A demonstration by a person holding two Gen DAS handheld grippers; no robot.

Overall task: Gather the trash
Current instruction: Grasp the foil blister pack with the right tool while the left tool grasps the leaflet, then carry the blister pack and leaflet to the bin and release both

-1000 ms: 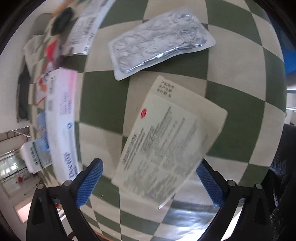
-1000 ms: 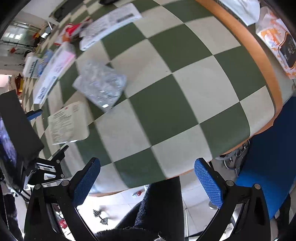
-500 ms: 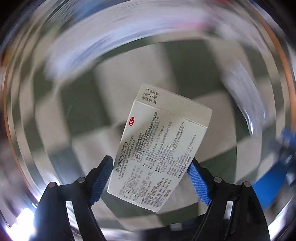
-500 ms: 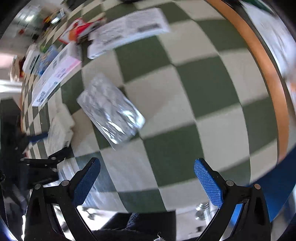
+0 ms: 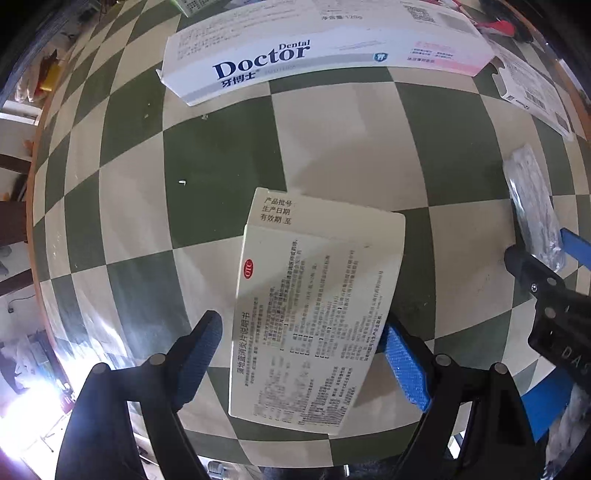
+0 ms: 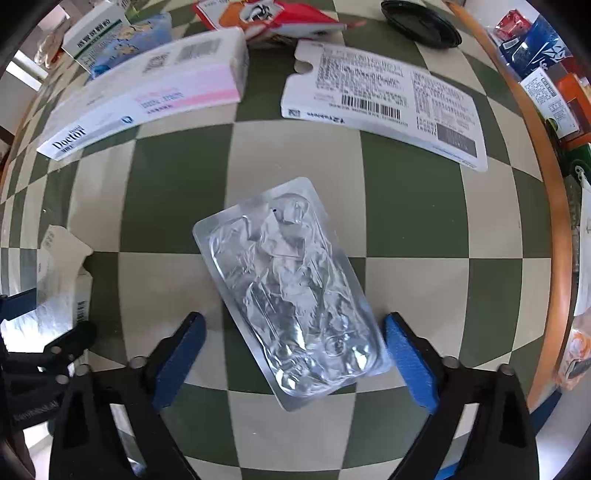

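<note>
A flat cream medicine box [image 5: 317, 306] with printed text sits between the blue pads of my left gripper [image 5: 301, 350], which is shut on it and holds it above the checkered table [image 5: 221, 166]. The same box [image 6: 59, 280] shows at the left edge of the right wrist view. A crumpled silver blister pack [image 6: 291, 295] lies on the table between the open jaws of my right gripper [image 6: 295, 354], not touched by the pads. It also shows at the right of the left wrist view [image 5: 532, 210], beside the right gripper's fingers [image 5: 576, 247].
A long white "Dental Doctor" toothpaste box [image 5: 321, 55] [image 6: 147, 96] lies at the back. A flat white barcode card [image 6: 384, 99], a red-and-orange packet [image 6: 273, 18], a black lid [image 6: 421, 22] and small boxes [image 6: 96, 33] lie behind. The table's orange rim [image 6: 554, 206] runs on the right.
My left gripper shut on the medicine box, lifted it and swung round. My right gripper moved in from the table edge until the blister pack lay between its open jaws.
</note>
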